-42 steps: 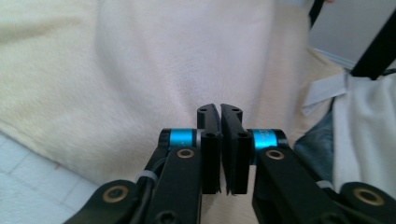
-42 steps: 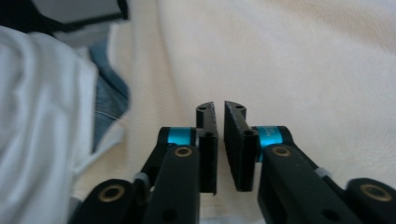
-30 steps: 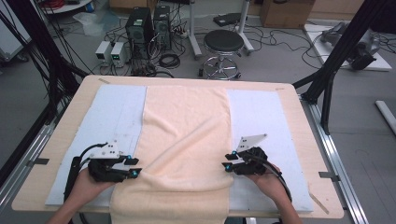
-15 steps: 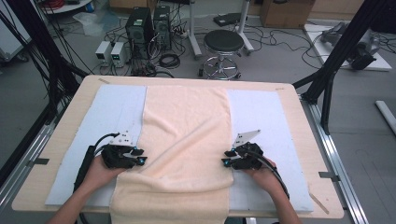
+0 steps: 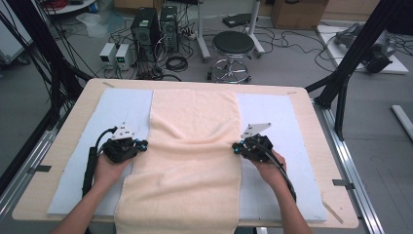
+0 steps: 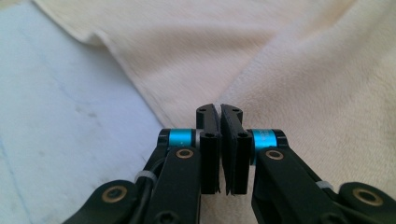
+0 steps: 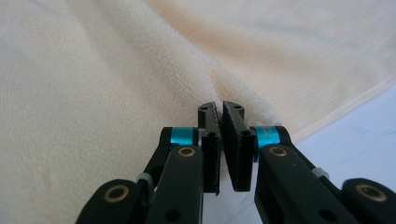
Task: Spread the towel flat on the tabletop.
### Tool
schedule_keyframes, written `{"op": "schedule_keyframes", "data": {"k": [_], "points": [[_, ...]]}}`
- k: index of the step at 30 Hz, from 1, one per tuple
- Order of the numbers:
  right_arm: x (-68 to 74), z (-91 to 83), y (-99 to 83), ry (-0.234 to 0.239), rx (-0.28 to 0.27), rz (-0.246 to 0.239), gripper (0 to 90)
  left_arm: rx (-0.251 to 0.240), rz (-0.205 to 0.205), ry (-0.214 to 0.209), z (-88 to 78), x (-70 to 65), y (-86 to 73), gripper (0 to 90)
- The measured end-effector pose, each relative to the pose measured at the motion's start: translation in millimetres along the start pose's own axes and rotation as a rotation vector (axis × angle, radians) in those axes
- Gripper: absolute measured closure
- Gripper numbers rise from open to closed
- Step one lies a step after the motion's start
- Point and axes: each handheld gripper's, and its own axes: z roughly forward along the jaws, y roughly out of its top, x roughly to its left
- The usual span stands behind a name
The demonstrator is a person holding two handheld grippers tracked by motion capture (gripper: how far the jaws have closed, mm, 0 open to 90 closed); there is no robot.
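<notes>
A peach towel lies lengthwise down the middle of a pale blue mat on the wooden table. My left gripper sits at the towel's left edge. Its jaws have just closed and are shut on that edge; in the left gripper view the towel puckers up into the left gripper's tips. My right gripper sits at the right edge. Its jaws have also just closed, shut on that edge, with the towel creasing toward the right gripper's tips. A shallow ridge crosses the cloth between the two grippers.
Beyond the far table edge stand a round stool and computer towers among cables on the floor. Black frame posts rise at the right and left. The towel's near end hangs over the front table edge.
Both hands have moved away from the person along the towel's side edges. Both pairs of jaws have closed on those edges, and the cloth between them has drawn up into a ridge.
</notes>
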Motion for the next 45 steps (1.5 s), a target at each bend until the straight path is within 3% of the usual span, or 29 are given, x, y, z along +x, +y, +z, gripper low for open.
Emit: {"op": "schedule_keyframes", "data": {"k": [2, 4, 9, 12, 14, 20, 24, 26, 27, 28, 30, 34, 40, 43, 45], "points": [[-7.4, 5.0, 3.8, 0.001, 0.001, 0.022, 80.0, -0.016, -0.017, 0.015, 1.4, 4.8, 2.1, 80.3], [-9.9, 3.9, 3.3, 0.013, -0.014, 0.029, 74.9, -0.052, -0.048, -0.024, -4.7, 7.4, 1.6, 75.5], [3.0, -19.5, 2.6, 0.052, -0.069, -0.003, 65.7, -0.051, 0.005, -0.069, -31.6, 3.5, -1.5, 66.4], [20.9, -32.8, -1.1, 0.091, -0.079, -0.051, 63.5, -0.085, 0.038, -0.111, -51.4, -6.9, -10.2, 64.7], [34.2, -38.0, -6.5, 0.112, -0.076, -0.081, 61.7, -0.090, 0.058, -0.163, -60.8, -15.9, -18.3, 63.1], [71.3, -39.8, -27.4, 0.240, -0.051, -0.137, 58.4, -0.026, 0.150, -0.328, -69.0, -48.4, -43.9, 57.1], [86.1, -31.8, -37.6, 0.301, 0.026, -0.183, 58.4, 0.094, 0.261, -0.418, -58.4, -65.7, -60.4, 57.1], [88.5, -22.3, -42.8, 0.361, 0.083, -0.181, 63.9, 0.072, 0.295, -0.426, -58.3, -70.6, -66.1, 64.5], [89.5, -22.0, -44.8, 0.351, 0.059, -0.179, 70.4, 0.084, 0.283, -0.434, -58.1, -69.9, -65.2, 75.0], [87.2, -22.2, -45.2, 0.363, 0.056, -0.167, 79.6, 0.090, 0.265, -0.440, -57.5, -70.0, -64.5, 79.3], [82.3, -21.3, -44.7, 0.401, 0.064, -0.139, 86.0, 0.108, 0.265, -0.442, -57.8, -70.8, -62.5, 84.8], [85.7, -30.3, -44.2, 0.396, 0.066, -0.183, 87.2, 0.092, 0.275, -0.468, -68.8, -79.7, -61.3, 86.0], [98.2, -67.9, -46.5, 0.434, -0.005, -0.219, 85.7, 0.020, 0.282, -0.513, -103.4, -107.0, -57.1, 85.5], [100.2, -83.1, -45.7, 0.433, -0.033, -0.222, 80.9, -0.008, 0.273, -0.521, -111.3, -109.8, -56.6, 79.2], [95.3, -87.1, -45.9, 0.409, -0.050, -0.211, 73.5, -0.012, 0.266, -0.489, -108.5, -106.6, -55.5, 71.3]]}}
